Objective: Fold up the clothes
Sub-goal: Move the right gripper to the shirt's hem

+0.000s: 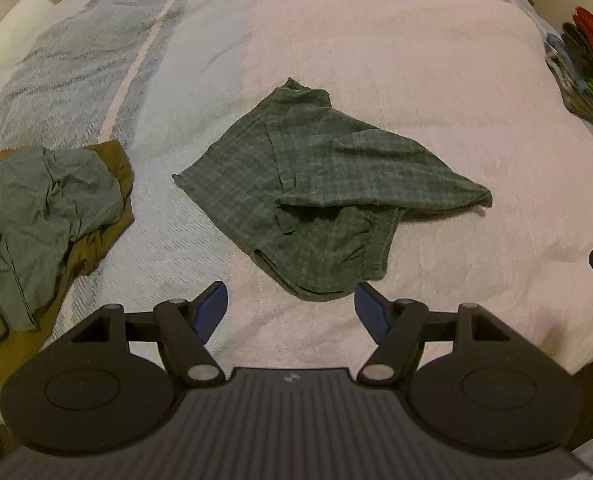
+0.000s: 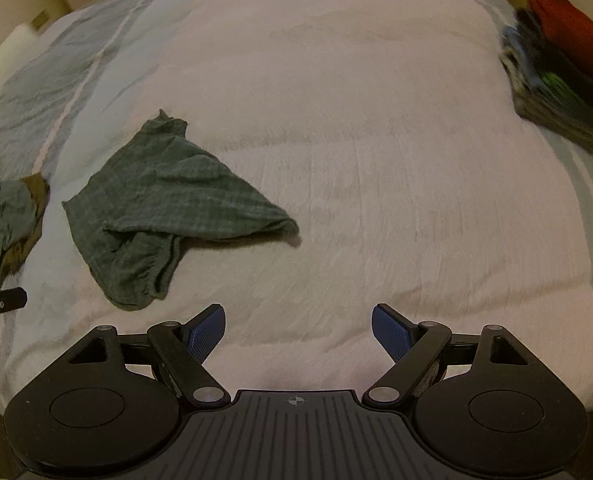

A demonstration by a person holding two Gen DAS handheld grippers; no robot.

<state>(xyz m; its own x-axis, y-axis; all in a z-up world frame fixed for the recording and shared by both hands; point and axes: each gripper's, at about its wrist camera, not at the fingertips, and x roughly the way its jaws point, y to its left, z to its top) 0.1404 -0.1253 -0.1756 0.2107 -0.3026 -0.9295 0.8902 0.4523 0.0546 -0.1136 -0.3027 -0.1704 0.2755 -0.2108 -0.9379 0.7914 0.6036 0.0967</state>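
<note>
Left gripper: jaws stood wide apart, blue pads facing each other, nothing between them. It hovered above the bedspread, with the near edge of the green checked garment just beyond the fingertips, not touching.

Right gripper: jaws likewise spread, empty, over bare pale cover. The green checked garment lay ahead and to its left, well apart from the fingers.

Garment: crumpled and partly doubled over itself near the middle of the bed. One corner ran out to a point toward the right; another narrow end reached toward the far side. A ribbed band showed along the near folded edge. Checked weave, dull green-grey.

Left of it, apart from it, sat a loose heap: a wrinkled grey-green piece lying on top of an olive-brown piece. The same heap showed at the left edge of the right wrist view, with part of the left gripper's black frame below it.

Far right edge of the bed: a stack of folded clothes, a red item on top, dark ones beneath, blurred in both views.

Bedspread was pale pink-white in the centre, with a blue-grey patterned band and a thin pale stripe toward the left. A white pillow lay at the far left corner.
</note>
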